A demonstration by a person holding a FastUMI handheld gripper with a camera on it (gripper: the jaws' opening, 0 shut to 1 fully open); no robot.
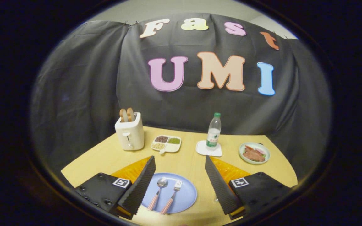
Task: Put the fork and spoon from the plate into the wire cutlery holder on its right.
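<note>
Two utensils, spoon (159, 192) and fork (172, 196), lie side by side on the plate (187, 194) between the wide-open, empty jaws of the gripper (179, 185). Nothing collected yet; next, a descent onto one handle. Holder hidden behind right finger. Bottle (214, 133) stands far across the bench (184, 163).

A black cloth (83, 91) hangs in soft folds as the booth's wall, running from nine o'clock across twelve to three o'clock behind a light wooden table (187, 163). Above the cloth's top edge, from about eleven to one o'clock, a strip of pale plain wall (181, 8) shows. The light is even and fairly dim, the tabletop brightest at six o'clock, and the cloth falls just behind the table's far edge, darkest toward the sides.
</note>
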